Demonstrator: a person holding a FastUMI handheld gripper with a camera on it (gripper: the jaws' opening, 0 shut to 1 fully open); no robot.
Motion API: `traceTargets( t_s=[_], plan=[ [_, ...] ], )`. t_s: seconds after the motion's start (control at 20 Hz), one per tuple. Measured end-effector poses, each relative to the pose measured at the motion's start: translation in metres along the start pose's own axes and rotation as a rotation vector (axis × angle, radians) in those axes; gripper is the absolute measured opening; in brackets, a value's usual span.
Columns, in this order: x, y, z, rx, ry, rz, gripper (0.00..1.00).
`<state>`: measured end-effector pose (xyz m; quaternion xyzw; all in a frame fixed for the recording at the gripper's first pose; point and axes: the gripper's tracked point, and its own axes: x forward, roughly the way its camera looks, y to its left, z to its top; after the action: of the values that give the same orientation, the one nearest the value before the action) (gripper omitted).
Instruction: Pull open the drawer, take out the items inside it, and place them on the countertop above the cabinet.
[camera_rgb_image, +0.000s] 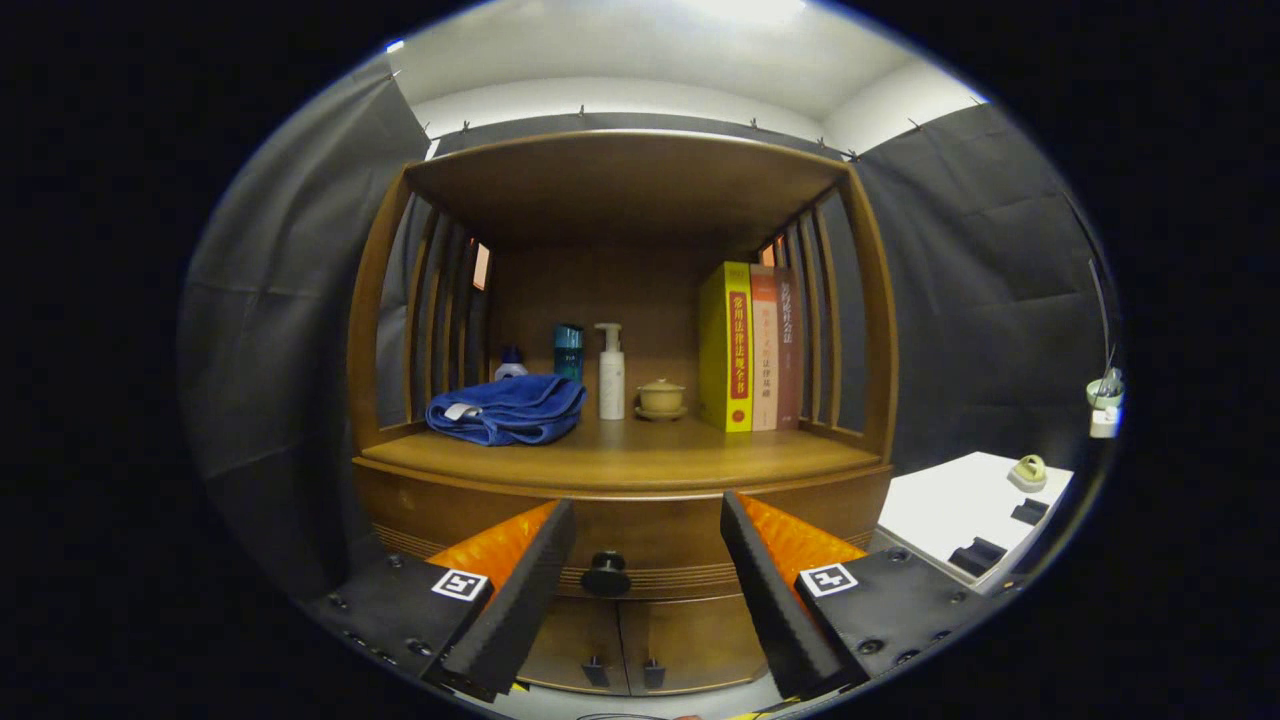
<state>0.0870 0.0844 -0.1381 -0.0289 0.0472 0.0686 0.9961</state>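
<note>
A wooden cabinet faces me with its drawer (660, 535) closed under the countertop (620, 455). The drawer's dark round knob (606, 574) lies just ahead, between my fingers but nearer the left one. My gripper (648, 512) is open, nothing between its fingers, a short way in front of the drawer front. The drawer's contents are hidden.
On the countertop lie a folded blue towel (508, 408), a teal bottle (568, 350), a white pump bottle (610, 372), a small lidded cup (661, 397) and upright books (750, 345). Two lower doors (625, 645) sit under the drawer. A white table (970, 510) stands to the right.
</note>
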Motion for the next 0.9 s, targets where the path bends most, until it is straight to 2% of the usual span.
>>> traceTargets(
  t_s=[0.4, 0.6, 0.75, 0.8, 0.9],
  plan=[
    [0.052, 0.021, -0.089, -0.004, 0.131, 0.035, 0.98],
    [0.065, 0.022, -0.102, 0.061, 0.153, 0.04, 0.79],
    [0.063, 0.022, -0.101, 0.046, 0.154, 0.043, 0.55],
    [0.062, 0.02, -0.102, 0.049, 0.157, 0.045, 0.55],
    [0.06, 0.026, -0.104, 0.08, 0.167, 0.044, 0.48]
  ],
)
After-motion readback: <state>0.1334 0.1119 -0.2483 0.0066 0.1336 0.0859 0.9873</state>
